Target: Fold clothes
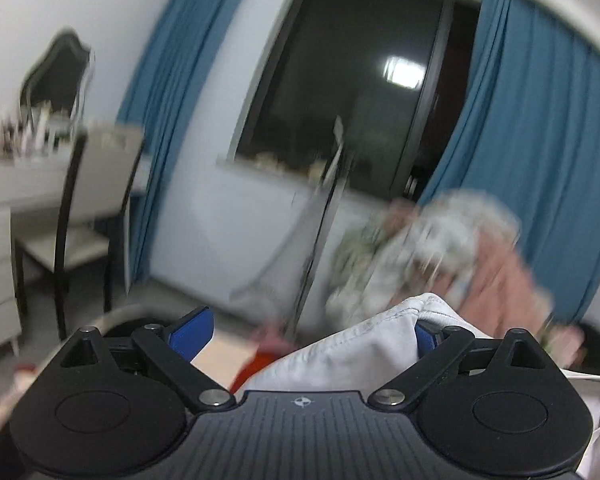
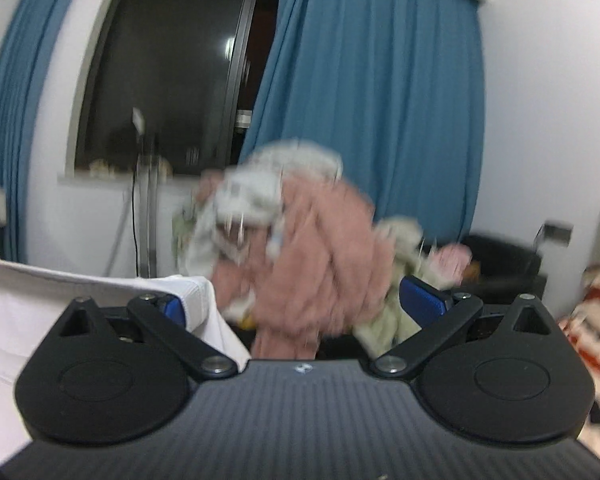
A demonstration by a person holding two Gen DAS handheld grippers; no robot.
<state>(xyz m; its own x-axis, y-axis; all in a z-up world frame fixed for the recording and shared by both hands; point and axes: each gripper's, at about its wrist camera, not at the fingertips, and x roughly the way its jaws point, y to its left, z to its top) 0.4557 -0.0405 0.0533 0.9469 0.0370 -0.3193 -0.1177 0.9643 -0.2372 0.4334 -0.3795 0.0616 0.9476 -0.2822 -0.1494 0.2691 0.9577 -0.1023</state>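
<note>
A white garment [image 1: 352, 356] hangs between the two grippers. In the left wrist view it drapes over the right blue fingertip [image 1: 426, 336] of my left gripper [image 1: 308, 334], whose jaws stand wide apart. In the right wrist view the same white garment [image 2: 20, 320] covers the left blue fingertip [image 2: 172, 308] of my right gripper [image 2: 298, 304], also wide apart, with its other fingertip [image 2: 424, 300] bare. Behind lies a blurred pile of pink and pale green clothes [image 2: 300, 240], also seen as a heap of clothes [image 1: 440, 248] in the left wrist view.
A dark window [image 1: 360, 80] with blue curtains [image 2: 372, 100] fills the back wall. A chair [image 1: 96, 208] and a dressing table with a mirror [image 1: 56, 76] stand left. A thin stand [image 1: 324, 208] rises mid-room. A dark seat [image 2: 500, 256] and red-striped fabric [image 2: 596, 320] sit right.
</note>
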